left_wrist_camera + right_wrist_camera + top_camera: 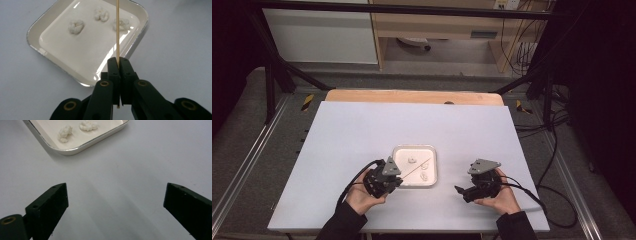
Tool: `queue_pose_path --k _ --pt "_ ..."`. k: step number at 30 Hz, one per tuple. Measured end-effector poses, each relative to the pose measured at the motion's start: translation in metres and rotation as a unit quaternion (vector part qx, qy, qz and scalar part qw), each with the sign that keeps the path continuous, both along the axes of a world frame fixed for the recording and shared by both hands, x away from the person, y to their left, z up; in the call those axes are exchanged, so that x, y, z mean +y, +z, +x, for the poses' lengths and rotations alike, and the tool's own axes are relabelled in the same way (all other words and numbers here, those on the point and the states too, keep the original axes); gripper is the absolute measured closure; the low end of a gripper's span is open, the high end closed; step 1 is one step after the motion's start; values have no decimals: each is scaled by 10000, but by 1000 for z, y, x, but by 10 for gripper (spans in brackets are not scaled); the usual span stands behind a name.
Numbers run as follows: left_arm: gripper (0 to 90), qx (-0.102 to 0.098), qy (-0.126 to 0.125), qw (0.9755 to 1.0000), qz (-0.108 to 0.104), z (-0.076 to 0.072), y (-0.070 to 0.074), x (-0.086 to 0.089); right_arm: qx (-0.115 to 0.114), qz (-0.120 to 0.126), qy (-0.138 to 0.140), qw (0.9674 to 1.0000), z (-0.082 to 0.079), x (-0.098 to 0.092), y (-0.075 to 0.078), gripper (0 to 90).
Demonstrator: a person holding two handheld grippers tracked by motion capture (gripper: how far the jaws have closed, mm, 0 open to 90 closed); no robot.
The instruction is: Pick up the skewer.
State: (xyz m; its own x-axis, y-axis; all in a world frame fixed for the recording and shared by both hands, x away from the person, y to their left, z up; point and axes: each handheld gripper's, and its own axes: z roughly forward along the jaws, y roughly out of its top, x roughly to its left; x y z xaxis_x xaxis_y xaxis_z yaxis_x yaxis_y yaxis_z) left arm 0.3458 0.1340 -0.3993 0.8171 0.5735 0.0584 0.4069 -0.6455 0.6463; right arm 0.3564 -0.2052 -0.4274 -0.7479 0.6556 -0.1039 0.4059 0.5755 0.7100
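Skewer (117,32) clamped in left gripper (119,65) jaws, pointing over tray (140,32)

The pale lavender-grey flat worktop (362,135) carries a silver-rimmed square metal tray (40,48) with a glossy cream-white floor. Three white lumpy clusters (76,26) lie in it. A thin tan wooden skewer (117,32) crosses above. Both matte black grippers (115,202) show brass-coloured rivets.

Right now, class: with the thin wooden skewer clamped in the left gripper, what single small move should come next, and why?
Probably ease the left gripper forward so the wooden skewer pierces the white piece it crosses in the tray. The right gripper is open over the bare table.
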Motion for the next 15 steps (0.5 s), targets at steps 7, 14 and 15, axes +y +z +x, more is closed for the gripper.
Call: queue_pose_path --k 7,14,15 --pt "884 -183 428 9983 -359 -9 -5 29 214 493 -200 9984 2 3 3 13" --pt "884 -281 693 9952 -632 -15 -12 49 245 696 -349 9967 6 9 11 5" --pt "884 -262 717 9949 -664 -15 -13 51 223 713 -369 9965 7 11 13 5"
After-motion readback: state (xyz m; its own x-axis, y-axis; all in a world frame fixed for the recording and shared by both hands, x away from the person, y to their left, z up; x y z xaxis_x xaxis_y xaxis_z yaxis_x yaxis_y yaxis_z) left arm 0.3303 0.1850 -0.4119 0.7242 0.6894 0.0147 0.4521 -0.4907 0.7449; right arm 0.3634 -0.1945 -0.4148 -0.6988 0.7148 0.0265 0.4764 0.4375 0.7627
